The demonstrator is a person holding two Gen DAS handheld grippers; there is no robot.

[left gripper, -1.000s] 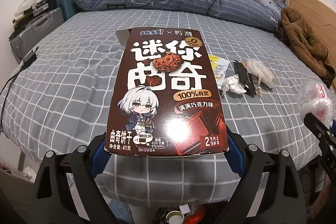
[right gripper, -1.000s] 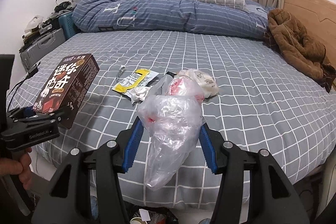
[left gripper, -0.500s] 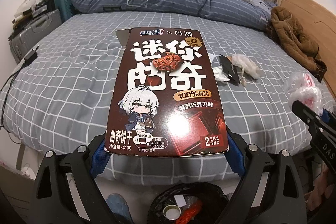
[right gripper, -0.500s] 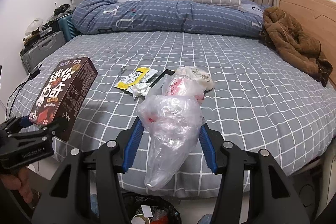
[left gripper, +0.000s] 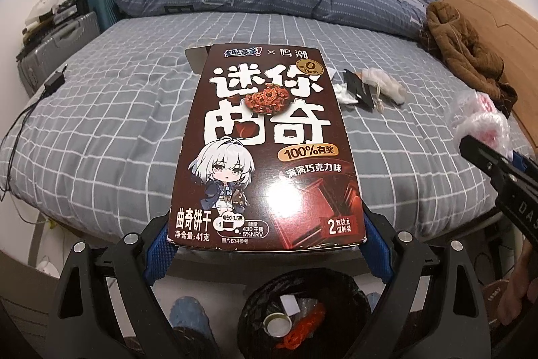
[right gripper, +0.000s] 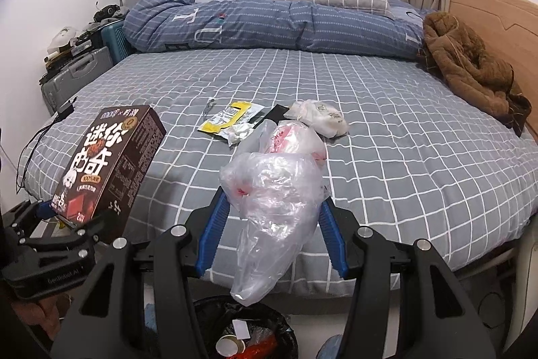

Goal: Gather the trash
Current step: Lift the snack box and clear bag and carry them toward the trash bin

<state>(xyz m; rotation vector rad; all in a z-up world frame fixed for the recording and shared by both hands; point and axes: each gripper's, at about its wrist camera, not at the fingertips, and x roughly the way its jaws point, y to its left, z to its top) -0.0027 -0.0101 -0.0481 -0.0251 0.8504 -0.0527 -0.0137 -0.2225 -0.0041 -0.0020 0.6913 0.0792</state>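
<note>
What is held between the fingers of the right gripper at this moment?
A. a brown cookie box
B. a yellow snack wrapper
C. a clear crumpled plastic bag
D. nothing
C: the right gripper is shut on the clear plastic bag, which hangs above the trash bin.

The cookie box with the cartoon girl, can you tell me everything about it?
The cookie box is dark brown glossy cardboard with big white letters, a cookie picture and a white-haired cartoon girl. Its far end flap is open. The left gripper clamps its near end between blue pads, holding it in the air by the bed's edge, near the black-lined trash bin below.
</note>
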